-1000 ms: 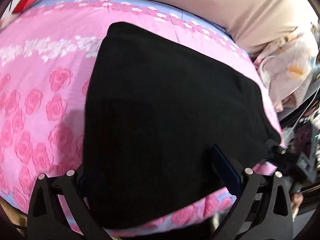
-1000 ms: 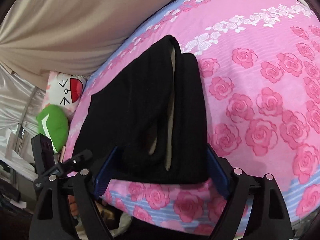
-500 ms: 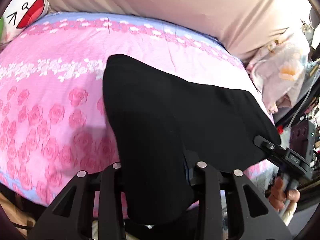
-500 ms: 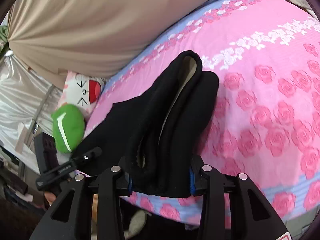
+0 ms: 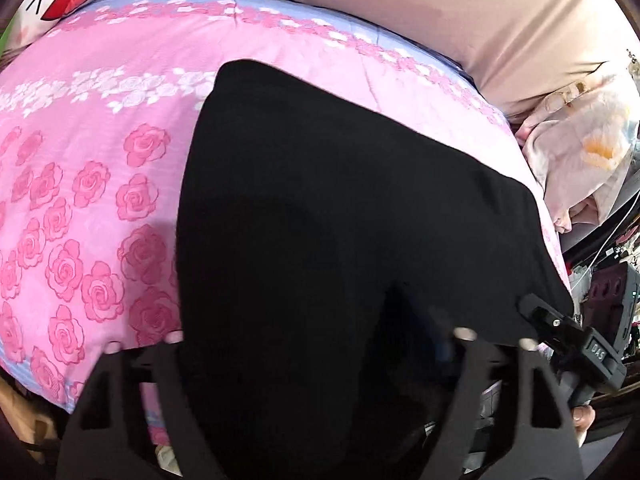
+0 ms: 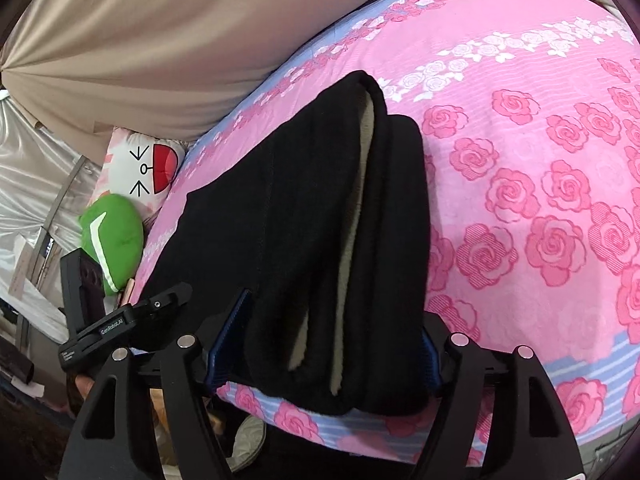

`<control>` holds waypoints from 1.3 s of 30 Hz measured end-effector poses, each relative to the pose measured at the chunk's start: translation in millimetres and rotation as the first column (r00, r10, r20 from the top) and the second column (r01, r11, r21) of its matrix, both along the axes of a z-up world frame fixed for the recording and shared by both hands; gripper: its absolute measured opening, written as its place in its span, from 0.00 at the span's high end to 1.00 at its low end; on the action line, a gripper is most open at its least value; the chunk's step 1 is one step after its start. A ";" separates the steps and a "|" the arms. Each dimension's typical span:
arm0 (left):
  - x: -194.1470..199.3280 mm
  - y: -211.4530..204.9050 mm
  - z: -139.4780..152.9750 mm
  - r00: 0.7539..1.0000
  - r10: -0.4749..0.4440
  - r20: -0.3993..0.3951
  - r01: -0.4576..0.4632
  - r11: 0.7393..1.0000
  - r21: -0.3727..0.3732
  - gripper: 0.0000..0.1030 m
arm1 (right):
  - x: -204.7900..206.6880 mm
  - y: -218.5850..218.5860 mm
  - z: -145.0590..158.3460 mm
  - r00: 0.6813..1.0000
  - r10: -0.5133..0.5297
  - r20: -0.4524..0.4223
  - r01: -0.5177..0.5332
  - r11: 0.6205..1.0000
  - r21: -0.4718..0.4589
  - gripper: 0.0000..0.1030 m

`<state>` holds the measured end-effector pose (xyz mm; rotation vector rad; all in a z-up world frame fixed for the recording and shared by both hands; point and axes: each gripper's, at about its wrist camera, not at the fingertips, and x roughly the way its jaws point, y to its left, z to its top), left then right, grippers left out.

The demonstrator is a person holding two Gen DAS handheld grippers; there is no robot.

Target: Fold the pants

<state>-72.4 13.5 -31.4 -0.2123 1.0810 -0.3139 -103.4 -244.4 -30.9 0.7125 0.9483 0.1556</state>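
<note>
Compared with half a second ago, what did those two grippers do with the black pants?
Both opened. The right gripper, then pinched on the pants' near end, now has its pads spread either side of it, the fabric lying on the bedspread. The left gripper has widened too, though black cloth still drapes between its fingers, so full release is unclear. The pants stay folded on the bed; the pillows have not moved.

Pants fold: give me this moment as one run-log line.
step: fold pants | pants: black, on pink bedspread | left gripper: open around near edge | right gripper: open around bunched end
</note>
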 end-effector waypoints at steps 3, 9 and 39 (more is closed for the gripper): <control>-3.4 1.6 12.9 0.999 -0.006 0.032 0.005 1.000 0.016 0.64 | 0.6 -2.1 0.3 1.000 -0.021 0.003 0.021 1.000 0.013 0.54; -11.8 -1.0 44.9 0.994 -0.036 0.104 0.036 0.999 -0.006 0.69 | -3.7 8.6 30.5 0.998 -0.021 0.060 0.025 0.998 -0.061 0.63; -19.6 -14.5 304.0 0.579 -0.067 0.812 0.062 0.997 0.039 0.67 | 33.6 2.4 287.4 0.668 0.100 0.738 0.140 0.956 -0.257 0.62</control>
